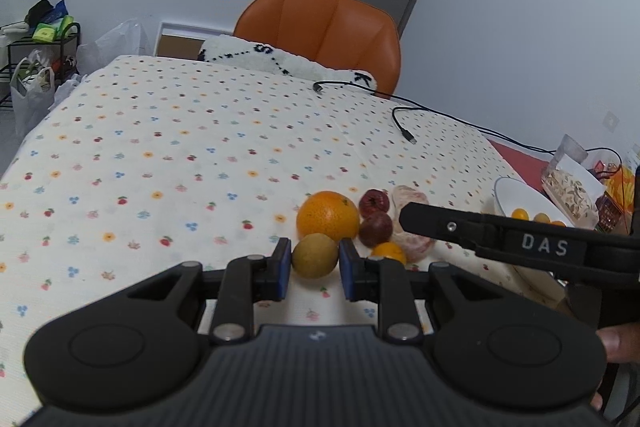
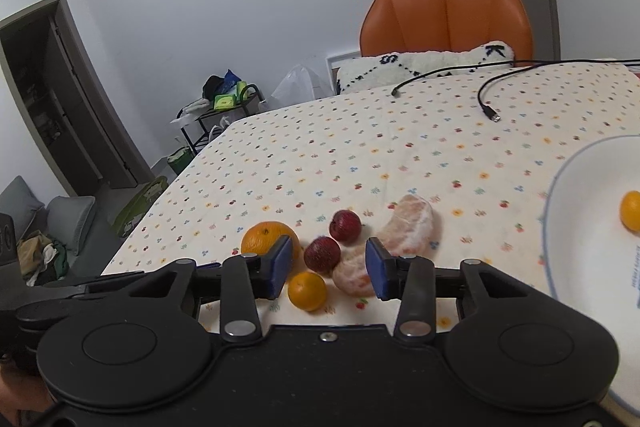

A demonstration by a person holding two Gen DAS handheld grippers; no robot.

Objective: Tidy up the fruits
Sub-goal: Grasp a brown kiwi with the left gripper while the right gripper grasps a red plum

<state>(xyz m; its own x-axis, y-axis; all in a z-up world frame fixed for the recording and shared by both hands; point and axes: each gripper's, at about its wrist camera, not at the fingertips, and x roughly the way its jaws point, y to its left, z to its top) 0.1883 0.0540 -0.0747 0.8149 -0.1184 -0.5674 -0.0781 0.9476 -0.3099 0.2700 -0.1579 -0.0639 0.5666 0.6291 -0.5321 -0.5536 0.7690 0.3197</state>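
Left wrist view, left to right: left hand-held gripper (image 1: 315,263) has its blue pads clamped on a small yellow-green round fruit (image 1: 315,255), which sits on the flowered worktop (image 1: 160,155). Just behind it is the big orange (image 1: 328,215), then two dark red fruits (image 1: 375,215), a small orange fruit (image 1: 389,252) and peeled citrus pieces (image 1: 410,223), all clustered together. The other hand-held gripper's black arm crosses in from the right, over the peeled pieces; its pads are hidden in this view. Far right: white bowl (image 1: 505,191) with small yellow fruits (image 1: 520,213) inside, a snack bag behind it. Right wrist view, left to right: big orange (image 2: 266,235), partly behind the left pad; right hand-held gripper (image 2: 328,269) has its jaws apart, with a gap on each side of the small orange fruit (image 2: 307,291) that lies between them, so no grip. The dark red fruits (image 2: 322,255) and peeled citrus pieces (image 2: 408,225) sit just beyond the pads. The bowl (image 2: 576,227) is at the right edge, one yellow fruit (image 2: 631,211) showing. The yellow-green fruit is out of this view. Both views show the orange chair (image 1: 320,23) and black cables (image 1: 404,127) at the far side.
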